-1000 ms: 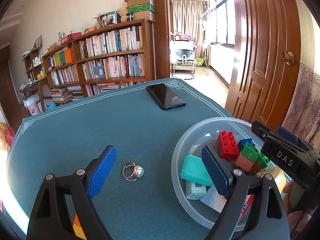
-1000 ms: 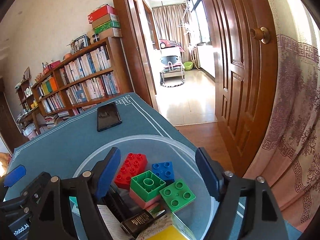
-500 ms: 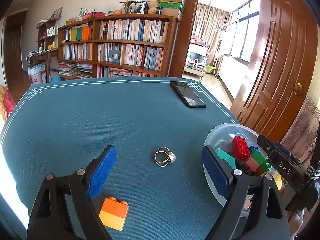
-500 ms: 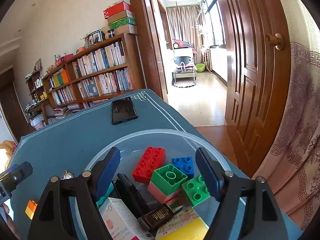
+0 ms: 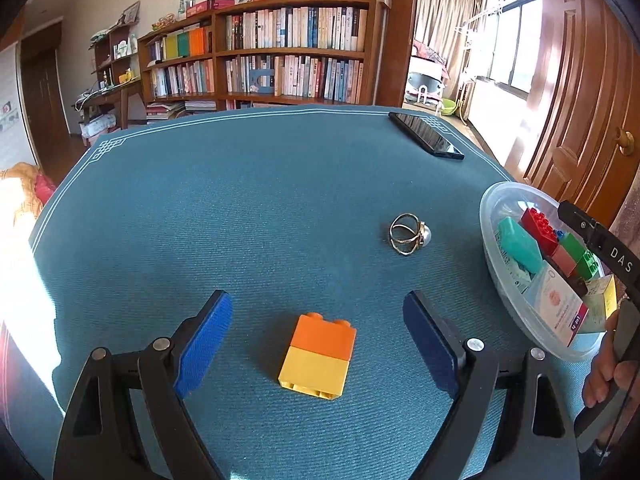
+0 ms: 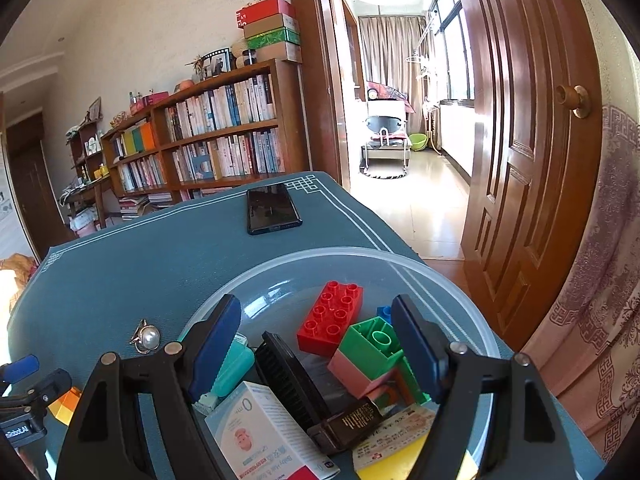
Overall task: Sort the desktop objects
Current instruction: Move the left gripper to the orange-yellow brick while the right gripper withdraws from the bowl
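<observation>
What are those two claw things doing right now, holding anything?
Left gripper: open, empty, fingers either side of the orange-and-yellow block.
Right gripper: open, empty, over the clear bowl.

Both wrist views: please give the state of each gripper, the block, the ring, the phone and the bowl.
left gripper: open, empty, block between its fingers
right gripper: open, empty, over the bowl
orange and yellow block: lying on the mat
pearl ring: loose on the mat
phone: screen dark
clear bowl: partly filled
</observation>
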`<act>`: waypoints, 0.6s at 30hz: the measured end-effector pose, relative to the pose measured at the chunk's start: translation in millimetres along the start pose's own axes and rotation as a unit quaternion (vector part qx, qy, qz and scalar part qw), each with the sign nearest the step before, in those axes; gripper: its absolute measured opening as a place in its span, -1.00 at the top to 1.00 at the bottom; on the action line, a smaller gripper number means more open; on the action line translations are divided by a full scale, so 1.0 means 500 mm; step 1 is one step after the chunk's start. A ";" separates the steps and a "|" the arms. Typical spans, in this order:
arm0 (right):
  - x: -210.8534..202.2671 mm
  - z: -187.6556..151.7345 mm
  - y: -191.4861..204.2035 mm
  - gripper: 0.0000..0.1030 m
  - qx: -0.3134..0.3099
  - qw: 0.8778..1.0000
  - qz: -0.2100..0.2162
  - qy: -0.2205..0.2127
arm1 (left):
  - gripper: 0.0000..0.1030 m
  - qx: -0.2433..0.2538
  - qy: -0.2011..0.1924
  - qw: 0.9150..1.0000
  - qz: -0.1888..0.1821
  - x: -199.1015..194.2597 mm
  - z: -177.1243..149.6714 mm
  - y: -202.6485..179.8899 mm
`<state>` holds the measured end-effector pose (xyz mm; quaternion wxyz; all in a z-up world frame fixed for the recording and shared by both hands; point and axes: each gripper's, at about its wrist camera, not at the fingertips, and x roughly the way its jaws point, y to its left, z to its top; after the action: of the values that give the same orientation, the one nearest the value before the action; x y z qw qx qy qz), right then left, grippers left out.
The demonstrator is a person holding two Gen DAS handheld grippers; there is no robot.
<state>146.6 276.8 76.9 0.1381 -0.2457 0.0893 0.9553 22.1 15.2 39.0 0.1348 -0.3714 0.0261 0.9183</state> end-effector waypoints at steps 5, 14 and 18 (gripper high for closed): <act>0.001 -0.005 0.013 -0.57 -0.012 1.000 0.004 0.002 | -0.74 -0.010 0.030 0.999 0.026 0.022 -0.025 0.015; -0.004 -0.009 0.028 -0.57 -0.026 0.999 0.019 0.000 | -0.75 -0.005 0.055 0.997 0.053 0.049 -0.041 0.009; -0.011 -0.012 0.042 -0.57 -0.038 0.999 0.029 -0.005 | -0.90 -0.004 0.058 0.997 0.046 0.055 -0.039 0.013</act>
<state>147.3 254.1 76.4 0.1011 -0.2434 0.0597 0.9628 14.8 12.5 5.7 0.0889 -0.4233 0.0473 0.9004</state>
